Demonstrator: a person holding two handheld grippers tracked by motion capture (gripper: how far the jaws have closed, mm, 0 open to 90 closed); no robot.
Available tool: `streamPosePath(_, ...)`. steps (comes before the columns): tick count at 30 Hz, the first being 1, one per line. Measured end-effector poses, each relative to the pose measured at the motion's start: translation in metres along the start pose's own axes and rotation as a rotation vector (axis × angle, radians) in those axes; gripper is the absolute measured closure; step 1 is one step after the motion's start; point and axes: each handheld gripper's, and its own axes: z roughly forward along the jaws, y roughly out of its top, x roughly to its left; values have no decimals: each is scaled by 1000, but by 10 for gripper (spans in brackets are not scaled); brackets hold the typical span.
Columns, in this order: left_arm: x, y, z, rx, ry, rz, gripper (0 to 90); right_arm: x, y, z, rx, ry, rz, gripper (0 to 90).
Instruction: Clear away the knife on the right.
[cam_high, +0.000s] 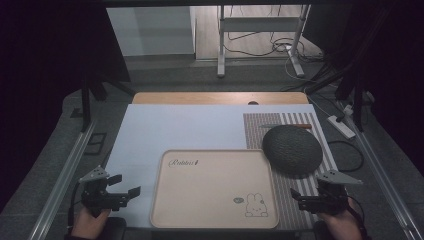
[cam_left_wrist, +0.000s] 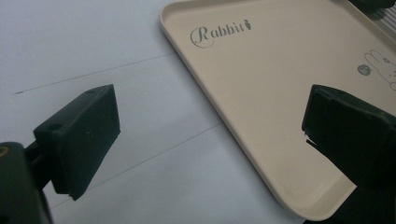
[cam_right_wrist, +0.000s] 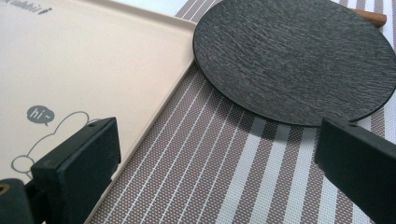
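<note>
The right gripper is held wide and empty just right of the tray, on the striped mat. The dark plate lies ahead of it, overlapping the tray's far right corner. The left gripper, likewise wide, is kept left of the tray over bare tabletop.

Table with tray, striped mat.

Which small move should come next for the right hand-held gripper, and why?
Probably ease the open right hand-held gripper forward toward the dark round plate. The plate lies just ahead on the striped mat, beside the beige tray, and nothing is held yet.
</note>
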Motion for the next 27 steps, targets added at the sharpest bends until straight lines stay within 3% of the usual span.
streamPosePath(11,0,0,0,0,-3,1,50,-1,0,1,15,34,0,7)
streamPosePath(27,1,0,1,6,2,-5,50,2,2,4,49,44,-34,7)
